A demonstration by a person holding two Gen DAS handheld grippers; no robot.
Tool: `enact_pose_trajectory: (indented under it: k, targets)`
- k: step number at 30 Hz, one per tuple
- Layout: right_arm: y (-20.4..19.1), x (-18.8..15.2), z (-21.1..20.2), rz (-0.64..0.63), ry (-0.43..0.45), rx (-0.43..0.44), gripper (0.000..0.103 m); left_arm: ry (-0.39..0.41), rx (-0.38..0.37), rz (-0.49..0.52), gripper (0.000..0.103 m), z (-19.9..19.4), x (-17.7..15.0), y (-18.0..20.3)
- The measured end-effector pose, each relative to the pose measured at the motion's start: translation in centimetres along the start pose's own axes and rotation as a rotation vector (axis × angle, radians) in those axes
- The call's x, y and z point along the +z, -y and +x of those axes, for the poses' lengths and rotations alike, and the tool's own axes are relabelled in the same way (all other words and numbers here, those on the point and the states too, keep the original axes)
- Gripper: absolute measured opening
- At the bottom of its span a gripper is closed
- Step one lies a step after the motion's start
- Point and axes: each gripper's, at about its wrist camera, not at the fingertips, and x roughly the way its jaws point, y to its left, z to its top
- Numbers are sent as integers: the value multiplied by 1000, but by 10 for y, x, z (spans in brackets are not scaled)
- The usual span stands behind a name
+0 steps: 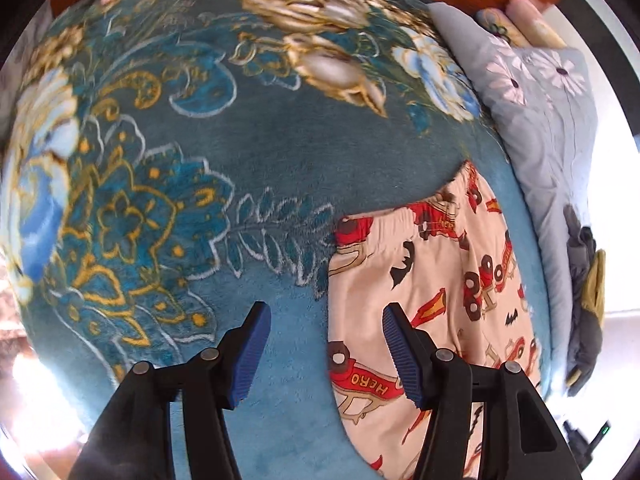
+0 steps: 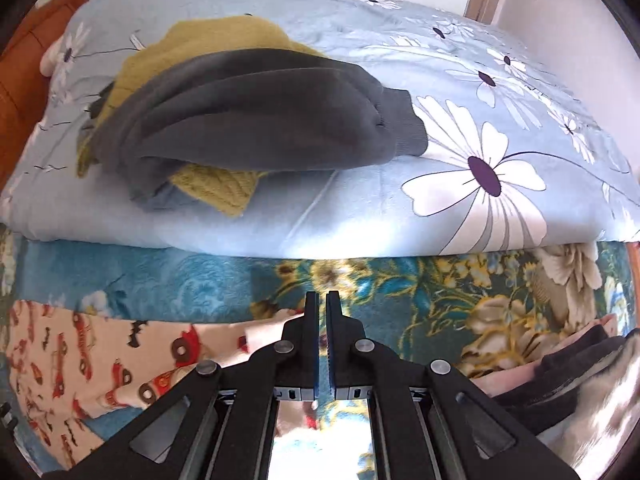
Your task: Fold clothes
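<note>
printed shorts (image 1: 436, 280) lie under the open left tool's (image 1: 326, 354) right finger; right tool (image 2: 322, 344) closed, empty.

Left tool (image 1: 326, 350): hovering open above blanket, gripping nothing.
Printed pants (image 1: 432, 280): lying flat on teal floral blanket (image 1: 248, 152).

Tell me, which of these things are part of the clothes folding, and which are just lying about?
Part of the job:
- printed pyjama trousers
- left claw, open
- right claw, shut
- grey garment and mustard knit, probably waiting

Just lying about:
- teal floral blanket
- daisy quilt
</note>
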Motion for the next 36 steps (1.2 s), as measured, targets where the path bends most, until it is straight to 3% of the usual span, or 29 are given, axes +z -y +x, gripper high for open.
enact_pose_trajectory:
  k: [2, 4, 7, 10, 12, 13, 16, 20, 23, 26, 27, 28, 29, 32, 36]
  targets:
    - [-6, -15, 4, 3, -17, 49, 15, -1, -9, -23, 62, 9, -1, -1]
    - [-9, -33, 11, 18, -46, 83, 33, 3, -7, -39, 62, 18, -2, 0]
    - [-2, -55, 22, 65, -73, 99, 33, 29, 2, -59, 62, 28, -2, 3]
    - [14, -69, 35, 142, -96, 102, 35, 49, 0, 7, 60, 26, -2, 13]
    - [18, -74, 40, 165, -101, 104, 36, 69, 26, 49, 29, 26, -2, 20]
    - [15, -74, 42, 154, -98, 106, 36, 63, 43, 64, 3, 27, -3, 22]
    - [-1, -70, 46, 90, -87, 111, 40, 98, 83, 96, 2, 23, -5, 24]
    - [-26, -67, 53, 1, -103, 106, 40, 148, 93, 68, 2, 8, -2, 10]
    - [-38, -67, 63, -71, -132, 20, 40, 142, 93, 81, 2, 4, -1, 4]
    - [-34, -67, 70, -53, -159, 33, 40, 133, 82, 100, 2, 3, -3, 0]
    - [-31, -66, 69, -46, -159, 38, 34, 130, 75, 105, 2, 3, -4, -1]
    - [-28, -65, 66, -40, -152, 20, 13, 126, 66, 103, 2, 3, -4, -2]
    - [-21, -62, 63, -22, -134, -26, 4, 122, 56, 101, 3, 4, -5, -4]
    - [7, -55, 54, 87, -93, -172, 3, 112, 55, 88, 4, 4, -9, -6]
    - [23, -56, 49, 131, -92, -204, 3, 96, 48, 49, 4, 4, -12, -16]
